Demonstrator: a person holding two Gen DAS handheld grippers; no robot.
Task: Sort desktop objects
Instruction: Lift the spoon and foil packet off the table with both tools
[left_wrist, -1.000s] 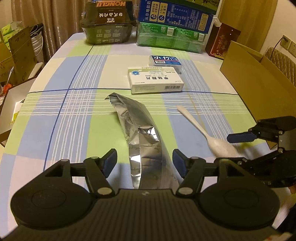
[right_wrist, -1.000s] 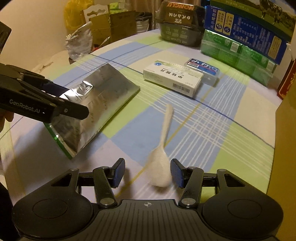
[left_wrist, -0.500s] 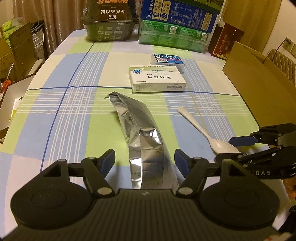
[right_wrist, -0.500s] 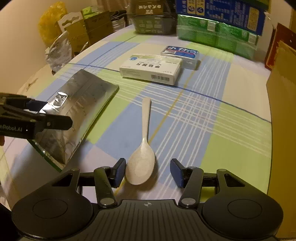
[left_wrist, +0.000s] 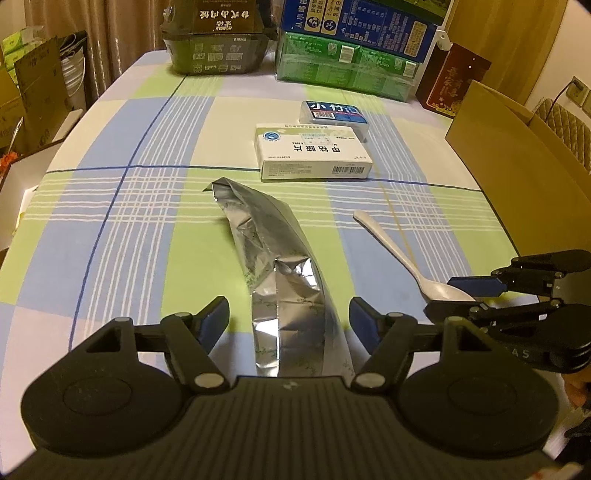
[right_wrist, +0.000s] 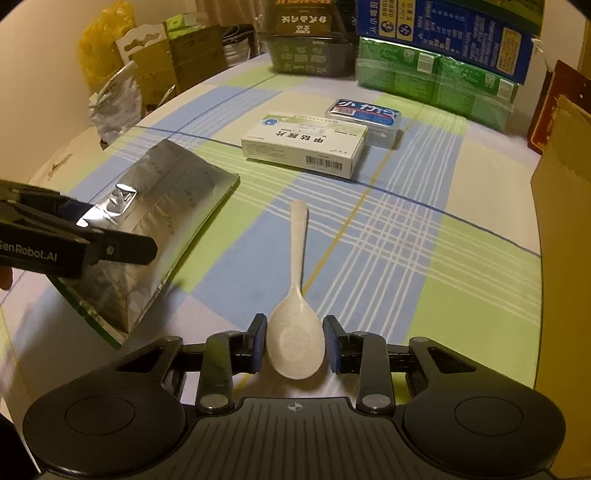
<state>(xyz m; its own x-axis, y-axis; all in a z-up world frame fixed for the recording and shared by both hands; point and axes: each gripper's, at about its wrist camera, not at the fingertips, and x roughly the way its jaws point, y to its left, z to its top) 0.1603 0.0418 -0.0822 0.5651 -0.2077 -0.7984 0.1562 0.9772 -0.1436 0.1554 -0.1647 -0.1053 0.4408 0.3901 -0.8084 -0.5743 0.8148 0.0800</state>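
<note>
A crumpled silver foil pouch (left_wrist: 273, 251) lies lengthwise on the checked tablecloth. Its near end sits between the fingers of my left gripper (left_wrist: 289, 315), which is open with both pads clear of the foil. To the right lies a pale speckled spoon (right_wrist: 297, 280), handle pointing away from me. My right gripper (right_wrist: 294, 332) is closing on its bowl, and both blue pads meet the bowl's edges while the spoon rests on the cloth. The left wrist view shows that right gripper (left_wrist: 461, 295) astride the spoon (left_wrist: 399, 251). In the right wrist view the pouch (right_wrist: 159, 206) lies at the left.
A white medicine box (left_wrist: 314, 155) and a blue-labelled plastic case (left_wrist: 334, 114) lie beyond the pouch. Green and blue cartons (left_wrist: 351, 66) and a dark container (left_wrist: 218, 48) line the far edge. An open cardboard box (left_wrist: 517, 166) stands at the right.
The right jaws have narrowed onto the spoon's bowl, which now sits centred between them. The left gripper has stayed over the pouch, its jaws a touch wider.
</note>
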